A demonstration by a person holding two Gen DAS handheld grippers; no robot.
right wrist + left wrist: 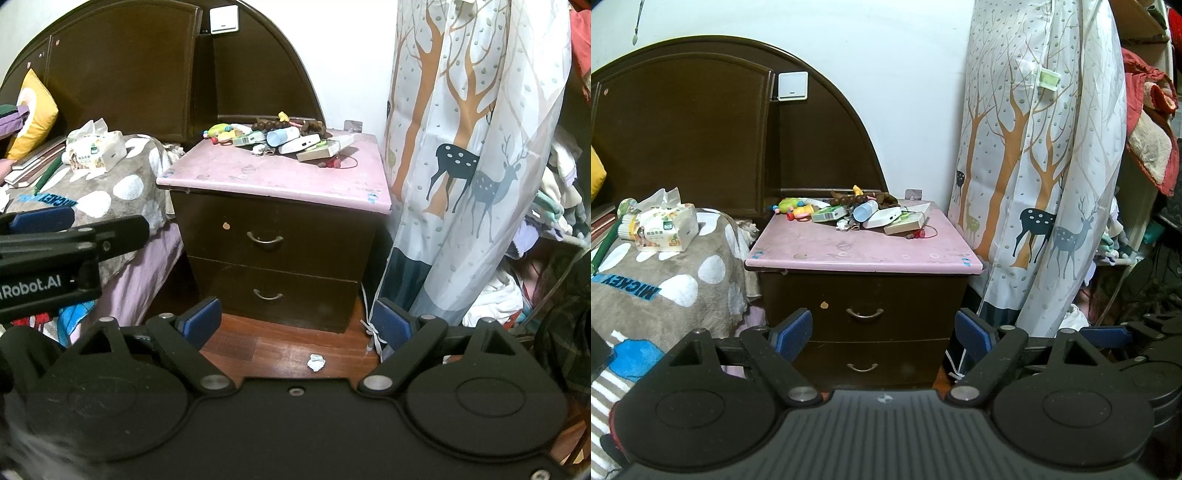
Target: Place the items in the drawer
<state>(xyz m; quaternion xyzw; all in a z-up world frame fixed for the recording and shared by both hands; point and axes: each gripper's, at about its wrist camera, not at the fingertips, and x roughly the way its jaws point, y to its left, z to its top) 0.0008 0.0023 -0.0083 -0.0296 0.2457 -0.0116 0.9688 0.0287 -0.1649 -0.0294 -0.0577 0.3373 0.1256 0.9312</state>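
Note:
A dark wooden nightstand with a pink top [864, 254] [273, 177] stands ahead. Its upper drawer [864, 314] [265, 238] and lower drawer [862, 366] [268, 295] are both closed. A pile of small items [857, 214] [284, 138] lies at the back of the top: toys, a blue cup, white boxes, beads. My left gripper [882, 332] is open and empty, well short of the drawers. My right gripper [295, 321] is open and empty, above the floor in front of the nightstand. The left gripper also shows at the left edge of the right wrist view [40, 221].
A bed with a spotted blanket [665, 273] and a tissue pack [665, 229] is on the left. A hanging deer-print cover [1041, 166] [476, 147] stands right of the nightstand. A white scrap [316, 362] lies on the wood floor. Clothes pile at far right.

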